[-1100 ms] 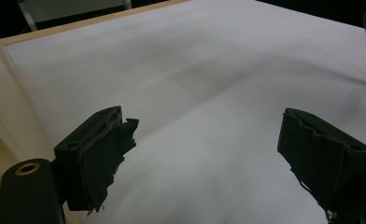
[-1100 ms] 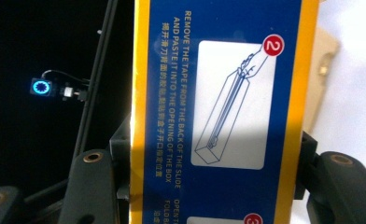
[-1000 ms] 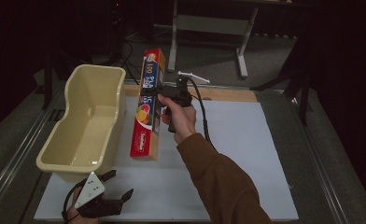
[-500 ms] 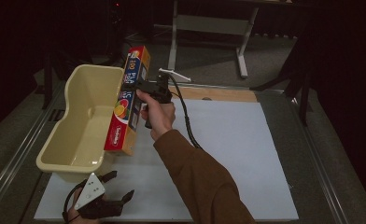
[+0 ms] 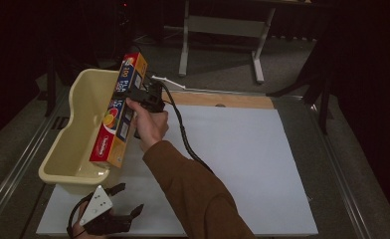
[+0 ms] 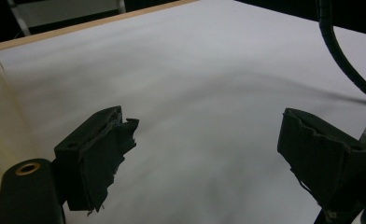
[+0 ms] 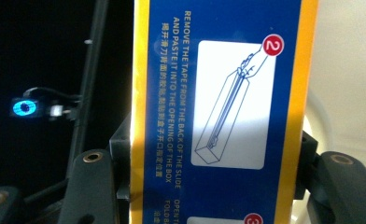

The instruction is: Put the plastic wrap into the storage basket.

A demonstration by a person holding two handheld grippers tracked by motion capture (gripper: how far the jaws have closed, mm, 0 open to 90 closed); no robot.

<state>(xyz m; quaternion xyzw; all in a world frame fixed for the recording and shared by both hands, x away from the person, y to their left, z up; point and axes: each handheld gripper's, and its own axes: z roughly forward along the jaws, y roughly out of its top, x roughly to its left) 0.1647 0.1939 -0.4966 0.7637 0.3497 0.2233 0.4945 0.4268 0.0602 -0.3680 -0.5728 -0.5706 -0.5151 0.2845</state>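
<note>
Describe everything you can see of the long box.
The box is long and narrow, apparently cardboard, blue with yellow-orange edges, a red end and a fruit picture. The right gripper view shows white printed instructions and numbered diagrams on one face. It is tilted, its far end higher, held in the air over the right wall of the cream tub. The right hand-held gripper clamps it across its width; nothing else visibly touches it.

A white sheet [image 5: 243,164] covers the table [image 5: 223,99]. A cream tub [image 5: 71,149] stands on it, just ahead of the left claw [image 5: 114,215], which rests on the sheet.
</note>
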